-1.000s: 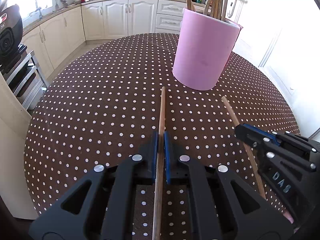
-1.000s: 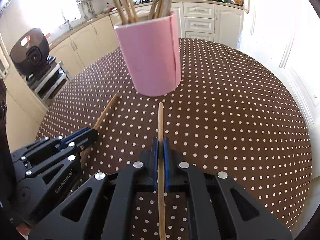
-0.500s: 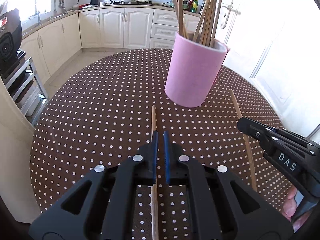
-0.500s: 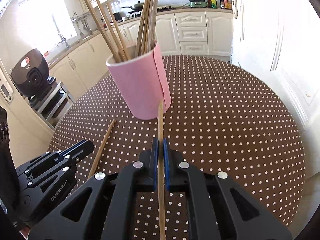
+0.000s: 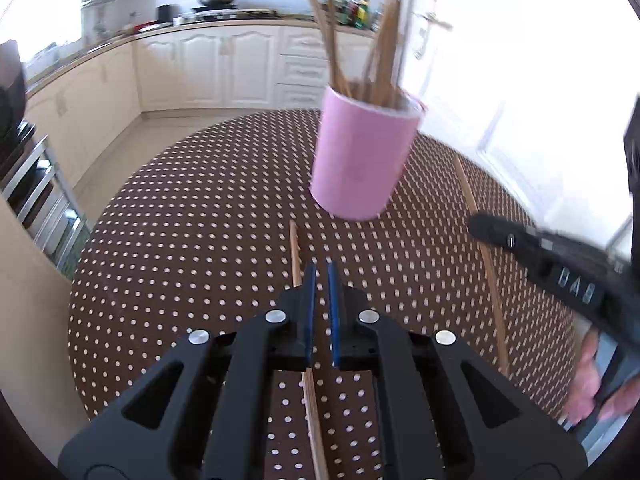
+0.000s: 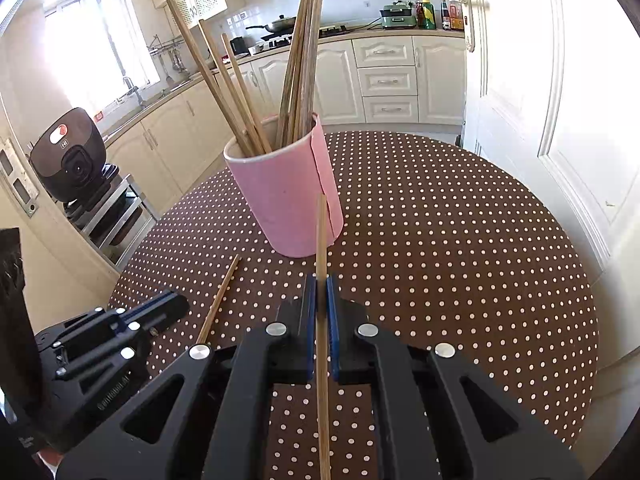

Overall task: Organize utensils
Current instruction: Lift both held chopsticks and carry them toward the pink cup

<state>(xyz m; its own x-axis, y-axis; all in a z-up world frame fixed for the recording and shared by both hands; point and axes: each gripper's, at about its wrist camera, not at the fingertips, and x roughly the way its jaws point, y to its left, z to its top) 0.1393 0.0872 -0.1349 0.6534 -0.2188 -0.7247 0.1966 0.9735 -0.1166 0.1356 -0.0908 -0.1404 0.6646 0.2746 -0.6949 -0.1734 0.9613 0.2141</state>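
Note:
A pink cup (image 5: 360,160) (image 6: 280,200) holding several wooden chopsticks stands on the brown dotted table (image 5: 180,240). My left gripper (image 5: 321,276) (image 6: 178,304) hovers above the table, shut, with only tablecloth showing between its pads. One chopstick (image 5: 295,248) (image 6: 218,300) lies flat on the cloth beneath it, just left of the pads. My right gripper (image 6: 321,280) (image 5: 478,224) is shut on another chopstick (image 6: 321,232) (image 5: 466,188), held off the table with its tip in front of the cup's wall.
A person's hand (image 5: 588,380) holds the right gripper at the table's right edge. A dark cooker (image 6: 68,156) sits on a metal rack left of the table. A white door (image 6: 560,100) stands close on the right, and cabinets line the back.
Both grippers have risen and the cup looks farther below. The right one lifted its chopstick. The left one's chopstick slipped out of the pads and stayed on the table.

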